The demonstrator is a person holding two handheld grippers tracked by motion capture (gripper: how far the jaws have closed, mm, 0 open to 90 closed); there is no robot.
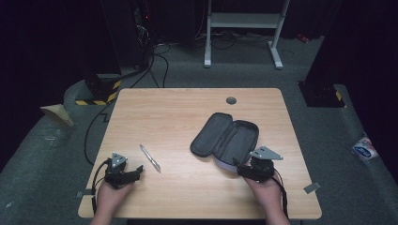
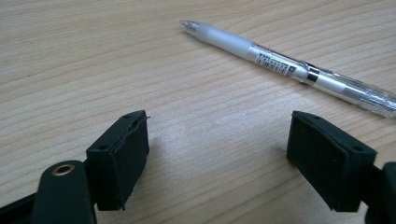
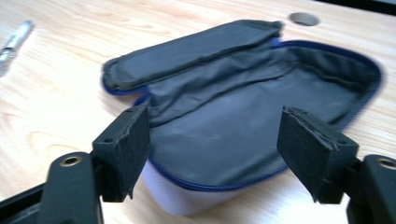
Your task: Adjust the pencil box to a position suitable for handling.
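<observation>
The left gripper (image 1: 136, 171) rests low on the pale wooden table (image 1: 187, 192) near its front edge, its jaws spread wide with only bare wood grain between the pads (image 2: 122, 154). Just beyond and to the right of those jaws lies the translucent white plastic pen (image 2: 289, 70) with a printed label, slanted across the boards and apart from both pads (its tip points away to the left in the left gripper view). Around this gripper the tabletop is open on every side, with free room ahead up to the far edge. The right gripper (image 1: 240, 168) sits at the near end of the open dark grey fabric pencil case (image 1: 225, 138) with blue zip trim, its jaws spread and nothing pinched between them. In the right gripper view the left pad (image 3: 128, 149) stands just at the case's near rim (image 3: 205, 186), the right pad just over its lining, whether touching I cannot tell. The flap lies folded open on the far left side. Beyond the case sits a round grey cable hole (image 1: 231, 100) near the table's back edge.
</observation>
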